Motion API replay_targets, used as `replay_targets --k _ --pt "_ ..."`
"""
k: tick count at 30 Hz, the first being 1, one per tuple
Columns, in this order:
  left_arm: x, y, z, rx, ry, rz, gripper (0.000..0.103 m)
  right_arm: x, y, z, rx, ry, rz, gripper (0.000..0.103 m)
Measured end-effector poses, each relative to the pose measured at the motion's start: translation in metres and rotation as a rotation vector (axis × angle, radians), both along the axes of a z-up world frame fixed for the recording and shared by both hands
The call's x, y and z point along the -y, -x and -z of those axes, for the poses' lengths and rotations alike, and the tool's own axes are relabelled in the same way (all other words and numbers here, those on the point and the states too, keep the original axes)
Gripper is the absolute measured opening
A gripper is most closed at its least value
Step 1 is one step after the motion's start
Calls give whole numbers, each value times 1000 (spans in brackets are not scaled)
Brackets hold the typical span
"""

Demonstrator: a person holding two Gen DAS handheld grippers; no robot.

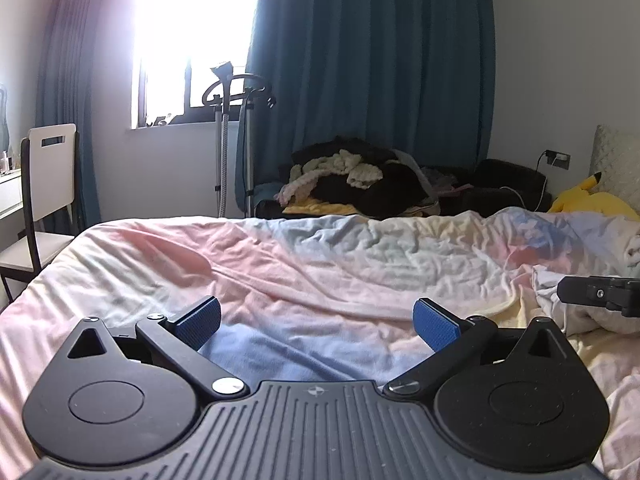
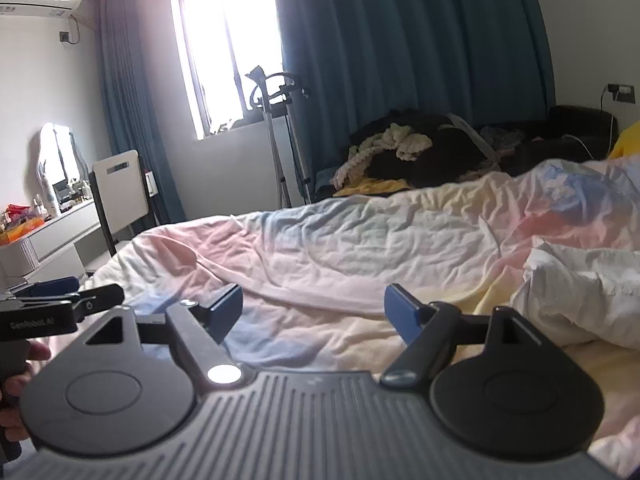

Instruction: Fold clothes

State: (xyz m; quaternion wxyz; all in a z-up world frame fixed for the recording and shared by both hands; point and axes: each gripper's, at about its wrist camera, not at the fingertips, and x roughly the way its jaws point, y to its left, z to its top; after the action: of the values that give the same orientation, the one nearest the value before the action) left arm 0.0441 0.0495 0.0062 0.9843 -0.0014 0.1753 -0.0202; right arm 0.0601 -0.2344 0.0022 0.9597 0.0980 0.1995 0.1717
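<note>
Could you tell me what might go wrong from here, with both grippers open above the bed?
The white garment lies crumpled on a wrinkled, pastel bedsheet; a low pinch by the right gripper could catch the sheet too.

The garment sits at the right edge of both views, so the open left gripper may have to reach across, near the right gripper.

Window glare may hide pale fabric edges.

a bed [image 1: 120,272] in rumpled pastel sheets carries crumpled white clothes [image 2: 580,296].

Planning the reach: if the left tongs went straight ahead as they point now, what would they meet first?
Probably the rumpled pastel pink-and-blue bedsheet; the open left tongs point low across it. Depth is unclear.
</note>
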Motion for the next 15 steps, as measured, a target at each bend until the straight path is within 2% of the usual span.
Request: replay_targets --k 10,15 --pt "5 7 6 -10 -33 42 103 -9 4 11 4 42 -4 82" --pt "-3 10 5 -5 2 37 103 -14 8 11 14 57 3 84"
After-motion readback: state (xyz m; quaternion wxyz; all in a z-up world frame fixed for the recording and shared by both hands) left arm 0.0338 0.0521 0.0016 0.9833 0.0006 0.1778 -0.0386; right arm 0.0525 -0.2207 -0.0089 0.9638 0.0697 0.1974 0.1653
